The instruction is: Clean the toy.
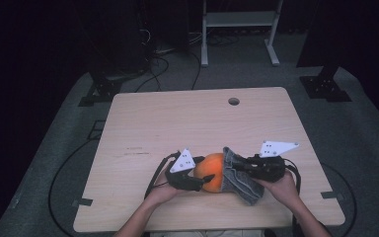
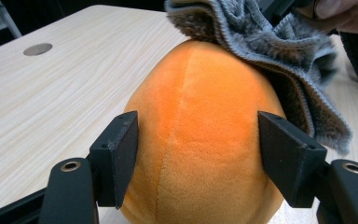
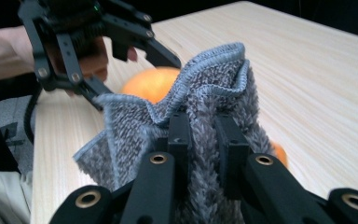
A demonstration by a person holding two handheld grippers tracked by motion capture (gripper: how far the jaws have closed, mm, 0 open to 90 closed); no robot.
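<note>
The left gripper (image 1: 203,180) holds an orange plush ball (image 1: 212,172) near the front edge of the wooden table (image 1: 177,118); in the left gripper view its two black pads (image 2: 121,156) press against either side of the ball (image 2: 200,135), so the jaws are clamped on it; the ball rests on the tabletop (image 2: 51,102). The right gripper (image 1: 237,170) comes in from the right with its jaws pinched tight on a bunched grey fleecy cloth (image 1: 239,175); in the right gripper view the pads (image 3: 179,135) squeeze a fold of the cloth (image 3: 205,107), whose stitched edge stands up ahead of them; the cloth drapes over the right side and top of the ball (image 3: 151,84). Beyond the cloth there, the left gripper (image 3: 135,70) straddles the ball. A round hole (image 1: 234,101) sits near the table's far edge.
</note>
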